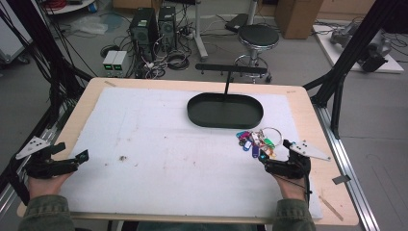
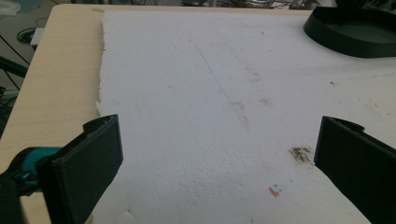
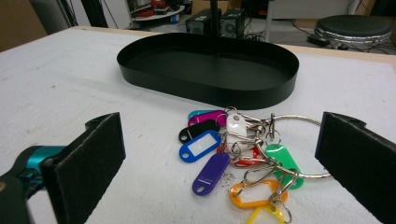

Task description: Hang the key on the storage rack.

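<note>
High view: the bunch of key tags (image 1: 256, 143) lies on the white foam sheet (image 1: 159, 144) near the right edge of the worktop (image 1: 91, 94), just short of the black oval tray (image 1: 225, 110) with its T-shaped hanger stand (image 1: 230, 70). The right gripper (image 1: 275, 153) sits directly behind the bunch on the person's side, close to touching its near end, jaws apart and holding nothing. The left gripper (image 1: 72, 155) rests at the left edge of the sheet, well apart from the bunch, jaws also apart and holding nothing. The right hand (image 1: 288, 180) is plainly the nearer one. Left gripper view: both black jaws stand wide over bare, stained foam; one end of the tray shows at the far right corner. Right gripper view: the bunch lies straight ahead between the two spread jaws, not touched by either. It is a large steel ring (image 3: 294, 144) carrying small clips and plastic tags: blue (image 3: 200, 146), purple (image 3: 211, 172), black (image 3: 198, 130), magenta (image 3: 208, 117), green (image 3: 282, 161), orange (image 3: 257, 195), yellow (image 3: 265, 217), plus a white one. The tags fan toward the gripper's left and the ring lies to its right, so the long axis of the bunch runs roughly across the jaw gap. The tray lies just beyond the bunch, empty as far as visible. Judgement: the next move turns on a short advance of the right gripper forward and down onto the ring or the clip cluster; loose tags may splay or slip if only one tag is pinched.
</note>
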